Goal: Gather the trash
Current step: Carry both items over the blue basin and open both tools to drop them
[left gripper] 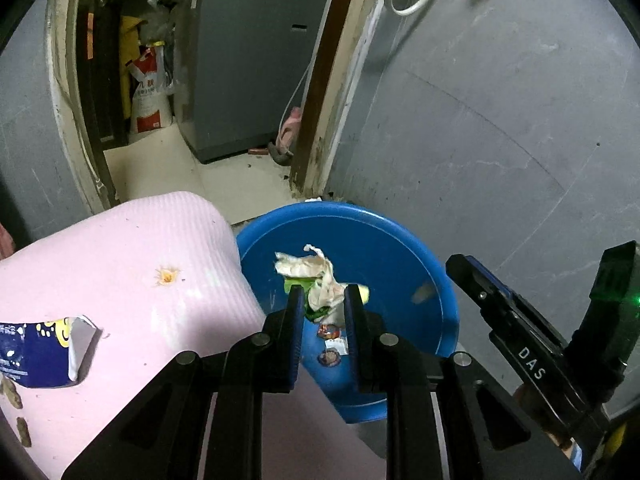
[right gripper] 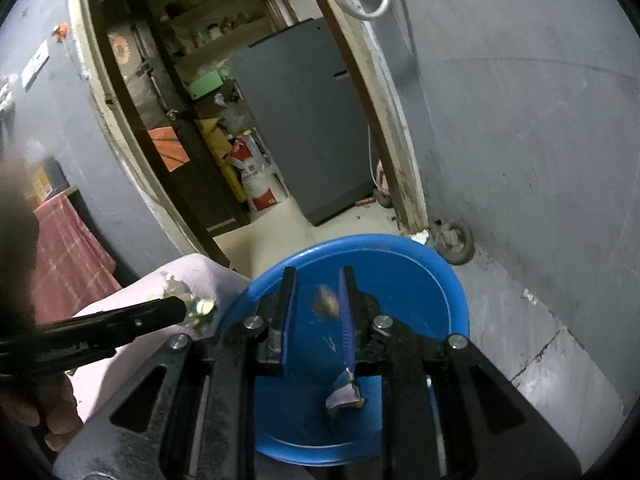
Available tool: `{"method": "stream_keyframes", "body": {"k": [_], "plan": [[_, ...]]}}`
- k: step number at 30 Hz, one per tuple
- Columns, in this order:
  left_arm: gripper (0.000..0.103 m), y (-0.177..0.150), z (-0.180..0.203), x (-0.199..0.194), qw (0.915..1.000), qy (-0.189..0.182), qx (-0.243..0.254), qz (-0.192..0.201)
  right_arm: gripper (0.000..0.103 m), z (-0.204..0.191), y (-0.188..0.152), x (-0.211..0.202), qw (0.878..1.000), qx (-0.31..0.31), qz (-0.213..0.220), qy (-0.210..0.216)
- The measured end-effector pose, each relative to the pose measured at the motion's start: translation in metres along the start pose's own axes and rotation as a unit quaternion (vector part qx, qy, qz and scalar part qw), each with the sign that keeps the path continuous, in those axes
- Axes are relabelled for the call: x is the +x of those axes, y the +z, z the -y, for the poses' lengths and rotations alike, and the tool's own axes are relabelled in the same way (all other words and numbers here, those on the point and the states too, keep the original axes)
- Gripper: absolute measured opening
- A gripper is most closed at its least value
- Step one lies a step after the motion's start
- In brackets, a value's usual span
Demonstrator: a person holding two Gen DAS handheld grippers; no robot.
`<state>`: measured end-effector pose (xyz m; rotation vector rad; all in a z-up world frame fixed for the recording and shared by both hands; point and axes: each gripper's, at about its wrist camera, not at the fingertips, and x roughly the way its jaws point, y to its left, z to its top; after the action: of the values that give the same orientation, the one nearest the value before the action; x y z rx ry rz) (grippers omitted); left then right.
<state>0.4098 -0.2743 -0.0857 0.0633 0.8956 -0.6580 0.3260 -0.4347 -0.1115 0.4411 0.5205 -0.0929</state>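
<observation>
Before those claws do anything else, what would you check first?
1. Left claw grips the paper wad: ok.
2. Wad over the blue basin: cannot tell; the right view shows it near the rim.
3. Right claw emptied: cannot tell; a scrap shows by one finger.
4. Claws apart from each other: ok.
5. Pink mat cleared: not ok; a torn carton lies there.

The blue basin [right gripper: 452, 292] stands open from above. A pink mat [left gripper: 132, 248] borders its left rim (touching); the grey wall [left gripper: 500, 120] stands close behind.
</observation>
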Motion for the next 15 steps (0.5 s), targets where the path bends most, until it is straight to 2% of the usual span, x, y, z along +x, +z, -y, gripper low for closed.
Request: {"method": "stream_keyframes", "body": {"k": [4, 9, 15], "plan": [[0.031, -0.006, 0.005, 0.0, 1.0, 0.002, 0.002, -0.001, 0.024, 0.006, 0.0, 0.002, 1.0, 0.009, -0.006, -0.002], [0.036, -0.007, 0.003, -0.005, 1.0, 0.005, -0.001, 0.005, 0.028, 0.006, -0.001, -0.001, 1.0, 0.009, -0.001, -0.002], [0.04, -0.01, -0.003, -0.023, 0.9994, 0.006, -0.015, 0.03, 0.039, -0.001, 0.002, -0.01, 1.0, -0.007, 0.007, -0.006]]}}
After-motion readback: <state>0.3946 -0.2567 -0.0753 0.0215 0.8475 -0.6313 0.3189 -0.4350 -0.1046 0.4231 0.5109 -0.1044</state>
